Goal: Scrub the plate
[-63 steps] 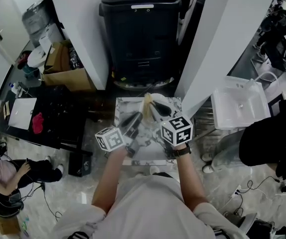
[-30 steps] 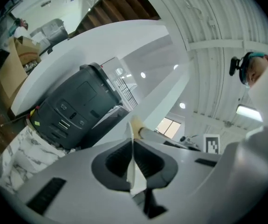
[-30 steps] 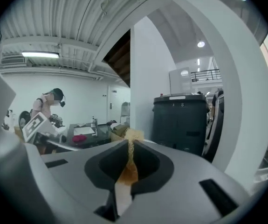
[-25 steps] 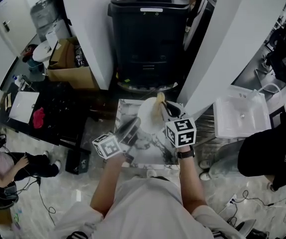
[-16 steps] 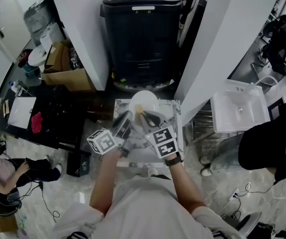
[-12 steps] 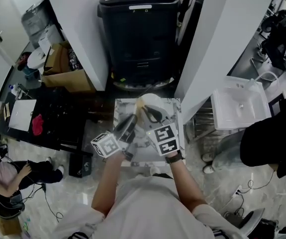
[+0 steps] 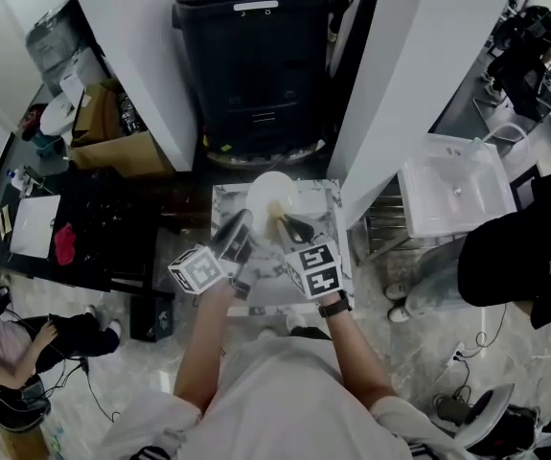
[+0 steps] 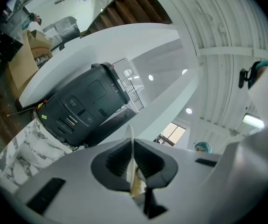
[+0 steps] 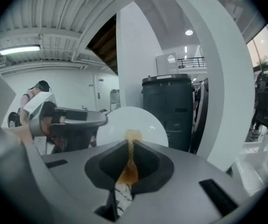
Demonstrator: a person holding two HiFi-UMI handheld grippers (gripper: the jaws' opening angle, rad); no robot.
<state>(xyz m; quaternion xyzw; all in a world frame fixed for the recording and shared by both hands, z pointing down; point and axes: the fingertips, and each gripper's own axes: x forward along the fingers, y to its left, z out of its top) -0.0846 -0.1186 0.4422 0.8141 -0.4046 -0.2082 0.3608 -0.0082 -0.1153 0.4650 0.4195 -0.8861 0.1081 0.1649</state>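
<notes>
Plate (image 8: 131, 146) edge-on in left gripper view, face-on right

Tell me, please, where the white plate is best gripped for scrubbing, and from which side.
Grip the plate at its thin rim, coming edge-on from its left side, as the left gripper does, with its jaws shut on the rim. The plate is held up with its face toward the right gripper, so a rim grip leaves that face free for the yellow-brown pad held there.

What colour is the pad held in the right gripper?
Yellowish-brown. The pad, pinched in the right gripper, shows best in the right gripper view.
</notes>
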